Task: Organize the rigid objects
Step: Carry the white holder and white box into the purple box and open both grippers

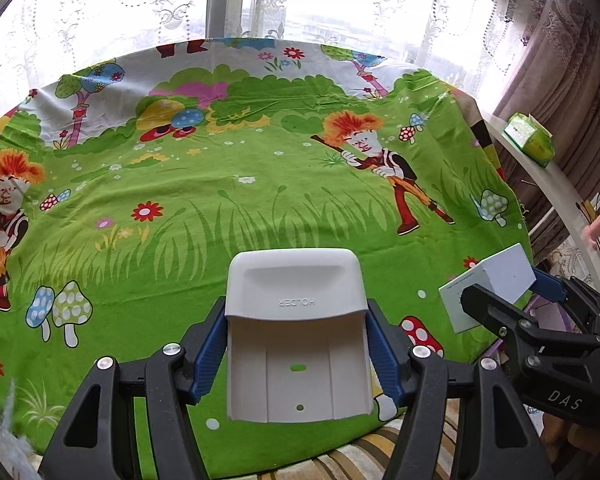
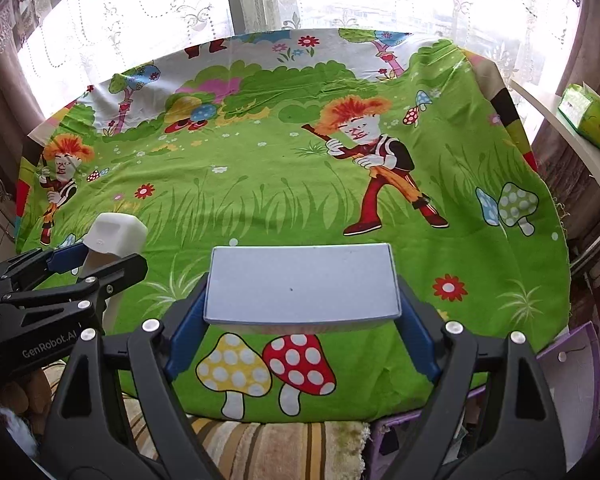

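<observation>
The cartoon-print cloth (image 2: 260, 184) is covering the surface. Over its near edge, the right claw (image 2: 302, 312) is clamping a white box (image 2: 300, 284) and the left claw (image 1: 298, 344) a white holder (image 1: 296, 320); both are mid-carry, needing placement spots next.

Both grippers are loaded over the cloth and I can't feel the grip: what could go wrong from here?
The left gripper pinches the white holder only by its thin side walls; it could tilt or slip out. The right gripper grips the wide box at its ends, so a small slackening may drop it. The two grippers are close side by side; holder and box could knock together.
</observation>
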